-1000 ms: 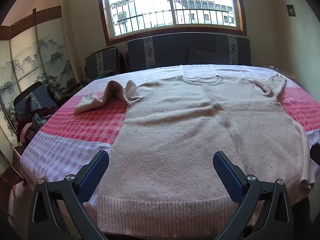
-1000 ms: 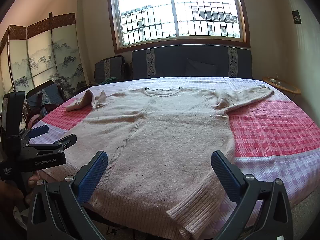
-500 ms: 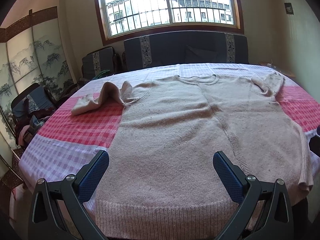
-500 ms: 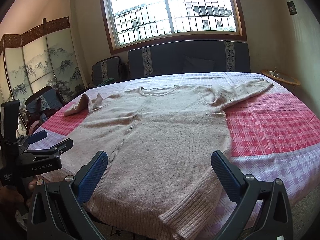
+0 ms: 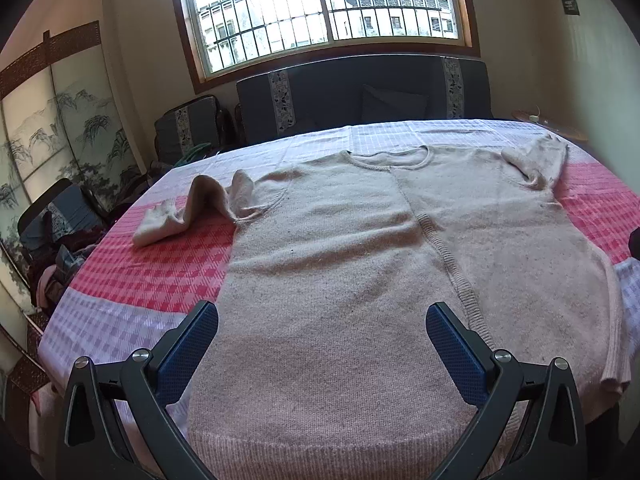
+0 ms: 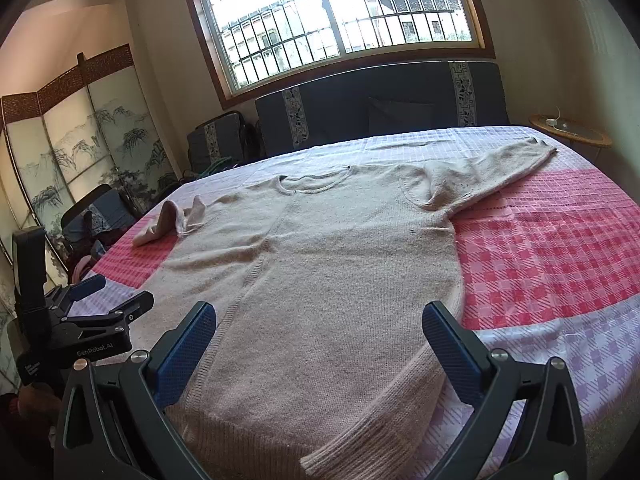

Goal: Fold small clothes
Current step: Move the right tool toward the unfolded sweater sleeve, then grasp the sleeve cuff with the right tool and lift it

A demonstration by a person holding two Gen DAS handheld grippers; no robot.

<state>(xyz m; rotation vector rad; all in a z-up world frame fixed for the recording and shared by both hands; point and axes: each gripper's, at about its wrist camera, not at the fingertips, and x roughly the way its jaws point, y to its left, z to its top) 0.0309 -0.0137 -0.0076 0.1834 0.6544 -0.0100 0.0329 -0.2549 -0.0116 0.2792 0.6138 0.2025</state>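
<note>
A beige knitted sweater point(image 5: 360, 264) lies flat, neck away from me, on a pink and lilac checked cloth point(image 5: 160, 264). Its left sleeve point(image 5: 192, 208) is bunched up; its right sleeve point(image 6: 496, 168) stretches out to the far right. My left gripper point(image 5: 320, 344) is open and empty over the hem. My right gripper point(image 6: 316, 340) is open and empty over the hem's right part. The sweater shows in the right wrist view point(image 6: 320, 264) too, with the left gripper point(image 6: 92, 300) at its left edge.
The checked cloth point(image 6: 560, 248) covers a round table. A dark sofa point(image 5: 360, 96) stands behind it under a barred window. A painted folding screen point(image 5: 48, 128) and chairs with clothes point(image 5: 52, 240) stand at the left. A small round side table point(image 6: 572, 132) is at the far right.
Both grippers have shifted slightly towards the sweater and a little higher; the view has tilted down a bit. Both stay open. The sweater has not moved.
</note>
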